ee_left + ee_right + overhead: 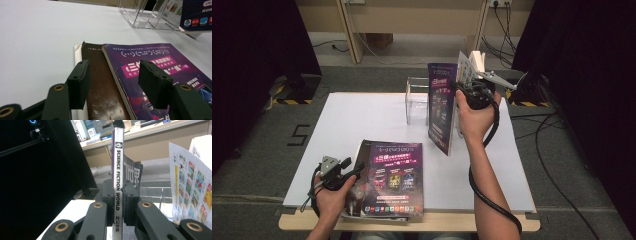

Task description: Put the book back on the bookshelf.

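My right gripper (pixel 119 202) is clamped on the spine of a magazine (pixel 117 170), my jaws pressing it from both sides in the lower middle of the right gripper view, where the spine stands upright and reads "SCIENCE FICTION WORLD". In the high view this gripper (pixel 462 92) sits right of centre in the upper half of the frame, and the magazine (pixel 441 107) hangs upright from it, its purple cover facing left and its lower edge close over the white table (pixel 362 120). Just left of the magazine stands a clear plastic holder (pixel 417 100), and at the gripper's upper right a few pale printed sheets (pixel 467 67) stand up; the same sheets (pixel 192 182) fill the right edge of the right gripper view.

My left gripper (pixel 115 82) is spread wide with nothing between the pads. It hovers over the left edge of a stack of magazines (pixel 155 65) lying flat, a purple-covered one on top and a dark brown cover (pixel 100 82) showing beneath it at the left. In the high view this gripper (pixel 349 167) is at the lower left, at the stack's (pixel 394 180) left edge near the table's front rim. The clear holder (pixel 140 15) shows in the upper right of the left gripper view.
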Available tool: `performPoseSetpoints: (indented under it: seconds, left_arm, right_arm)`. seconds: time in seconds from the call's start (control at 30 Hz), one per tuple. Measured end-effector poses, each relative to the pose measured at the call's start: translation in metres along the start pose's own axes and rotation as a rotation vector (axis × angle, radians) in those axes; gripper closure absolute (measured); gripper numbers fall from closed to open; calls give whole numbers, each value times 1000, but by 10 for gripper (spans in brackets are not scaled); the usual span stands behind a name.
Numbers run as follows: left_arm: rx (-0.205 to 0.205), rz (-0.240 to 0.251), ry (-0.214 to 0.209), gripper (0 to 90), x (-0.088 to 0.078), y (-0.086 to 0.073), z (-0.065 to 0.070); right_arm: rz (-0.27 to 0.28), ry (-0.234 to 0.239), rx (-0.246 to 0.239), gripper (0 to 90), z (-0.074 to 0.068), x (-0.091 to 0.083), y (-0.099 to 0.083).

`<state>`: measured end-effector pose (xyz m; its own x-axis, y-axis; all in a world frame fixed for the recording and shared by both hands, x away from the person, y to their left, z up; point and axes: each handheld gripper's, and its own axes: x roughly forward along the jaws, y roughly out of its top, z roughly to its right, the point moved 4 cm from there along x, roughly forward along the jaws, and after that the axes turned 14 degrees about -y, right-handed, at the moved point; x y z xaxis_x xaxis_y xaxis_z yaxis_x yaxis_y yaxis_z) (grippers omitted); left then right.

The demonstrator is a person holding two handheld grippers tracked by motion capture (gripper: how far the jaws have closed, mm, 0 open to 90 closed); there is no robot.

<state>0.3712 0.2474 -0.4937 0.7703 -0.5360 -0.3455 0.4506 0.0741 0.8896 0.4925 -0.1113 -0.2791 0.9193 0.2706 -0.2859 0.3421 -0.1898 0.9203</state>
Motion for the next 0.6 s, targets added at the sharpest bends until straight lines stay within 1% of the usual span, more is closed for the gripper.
performPoseSetpoints:
  seconds: [0.17,0.23,0.3,0.6]
  left_arm:
    - [-1,-3,-1,420,1,-1,0]
    - [-3,-1,0,420,1,0,-1]
    - [-3,-3,0,420,1,0,-1]
    - [4,-9,-2,420,2,-1,0]
  right_arm:
    - [7,-10,3,836,3,2,3]
    - [4,-14,11,836,3,3,4]
    - [7,-19,1,836,4,4,5]
    - [10,-29,2,836,6,7,8]
